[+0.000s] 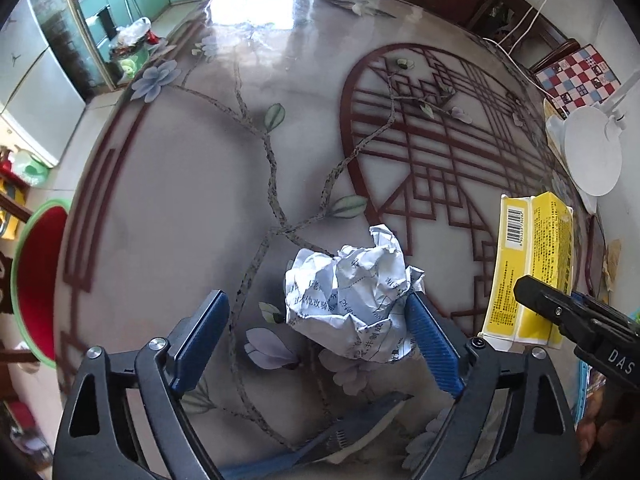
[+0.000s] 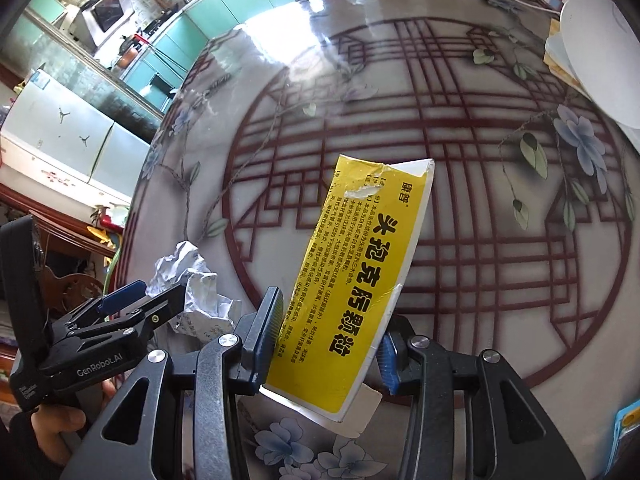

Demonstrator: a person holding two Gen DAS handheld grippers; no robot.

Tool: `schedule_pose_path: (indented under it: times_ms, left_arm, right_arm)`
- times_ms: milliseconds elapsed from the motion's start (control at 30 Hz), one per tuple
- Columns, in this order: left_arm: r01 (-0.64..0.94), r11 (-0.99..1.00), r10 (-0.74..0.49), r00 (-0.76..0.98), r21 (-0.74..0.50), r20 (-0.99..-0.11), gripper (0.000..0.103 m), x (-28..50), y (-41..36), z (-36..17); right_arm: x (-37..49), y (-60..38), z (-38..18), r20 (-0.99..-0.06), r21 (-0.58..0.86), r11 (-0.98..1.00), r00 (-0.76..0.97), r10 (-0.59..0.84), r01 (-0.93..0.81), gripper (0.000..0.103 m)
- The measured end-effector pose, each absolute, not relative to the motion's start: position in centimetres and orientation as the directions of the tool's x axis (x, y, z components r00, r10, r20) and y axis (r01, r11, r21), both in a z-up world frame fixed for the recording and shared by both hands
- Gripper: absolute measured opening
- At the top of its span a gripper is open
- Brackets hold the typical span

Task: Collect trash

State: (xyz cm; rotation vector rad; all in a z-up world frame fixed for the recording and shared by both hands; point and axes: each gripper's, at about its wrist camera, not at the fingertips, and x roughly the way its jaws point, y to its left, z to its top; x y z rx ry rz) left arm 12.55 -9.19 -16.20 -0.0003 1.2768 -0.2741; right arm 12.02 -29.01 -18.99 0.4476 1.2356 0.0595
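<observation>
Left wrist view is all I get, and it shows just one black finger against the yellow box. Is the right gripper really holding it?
Observer: Yes. The right wrist view shows the right gripper with a finger pressed on each long side of the yellow box.
Operator: Is the box whole?
Observer: No. Its far end is torn, and a white flap hangs open at the near end.
Operator: Anything on its face?
Observer: Large black print down a yellow label.
</observation>
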Motion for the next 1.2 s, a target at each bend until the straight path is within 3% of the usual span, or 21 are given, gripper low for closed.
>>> schedule_pose_path:
  times_ms: [67,133,267,300,333,367,533,600,900,967,1000,1067,1200]
  left_arm:
    - [0.178,0.966,-0.228,0.252,-0.187,-0.94,0.09,12.4,-9.4,-16.4]
    - [0.166,0.964,-0.244,0.245,-0.207,-0.938,0.09,12.4,-9.8,-16.4]
    - [0.161,0.962,-0.252,0.225,-0.219,-0.941,0.089,12.4,-10.8,-16.9]
    - [0.163,0.961,-0.256,0.221,-0.223,-0.941,0.077,12.3,-11.1,-17.0]
    - [0.171,0.957,-0.271,0.219,-0.236,-0.937,0.059,12.2,-11.4,-17.0]
    - [0.18,0.954,-0.278,0.223,-0.241,-0.934,0.058,12.2,-11.6,-16.8]
    - [0.222,0.955,-0.25,0.256,-0.195,-0.934,0.05,11.7,-12.1,-15.7]
    - [0.23,0.957,-0.237,0.276,-0.176,-0.932,0.05,11.6,-11.9,-15.2]
    - [0.28,0.948,-0.248,0.338,-0.155,-0.908,0.051,10.6,-11.2,-12.8]
    - [0.287,0.944,-0.258,0.34,-0.161,-0.904,0.053,10.5,-10.8,-12.5]
    - [0.287,0.943,-0.264,0.337,-0.168,-0.904,0.053,10.4,-10.6,-12.4]
    - [0.282,0.942,-0.274,0.331,-0.183,-0.903,0.054,10.4,-10.1,-12.4]
    - [0.282,0.94,-0.283,0.332,-0.192,-0.9,0.054,10.1,-9.2,-12.1]
  right_arm:
    - [11.9,-29.2,-19.4,-0.897,0.373,0.905,0.33,0.295,0.205,0.045]
    - [11.9,-29.5,-19.7,-0.898,0.379,0.9,0.322,0.302,0.215,0.057]
    - [11.8,-29.8,-19.9,-0.896,0.382,0.897,0.326,0.301,0.221,0.058]
    - [11.7,-29.8,-19.9,-0.895,0.384,0.898,0.325,0.305,0.215,0.058]
    - [11.6,-29.9,-19.9,-0.893,0.387,0.898,0.327,0.309,0.211,0.055]
    - [11.5,-29.9,-19.7,-0.891,0.389,0.897,0.333,0.308,0.21,0.038]
    - [10.8,-30.8,-18.2,-0.873,0.39,0.895,0.397,0.284,0.218,0.031]
    - [10.6,-30.9,-17.4,-0.871,0.377,0.901,0.413,0.266,0.214,0.012]
    - [10.5,-30.1,-16.0,-0.861,0.374,0.906,0.437,0.261,0.197,0.007]
    - [10.7,-30.1,-16.5,-0.877,0.358,0.908,0.411,0.247,0.218,0.015]
    - [10.9,-30.0,-16.8,-0.888,0.341,0.913,0.394,0.235,0.224,0.036]
    - [11.2,-29.9,-17.4,-0.912,0.291,0.926,0.363,0.192,0.24,0.067]
    - [12.1,-29.9,-19.0,-0.934,0.244,0.93,0.324,0.149,0.274,0.07]
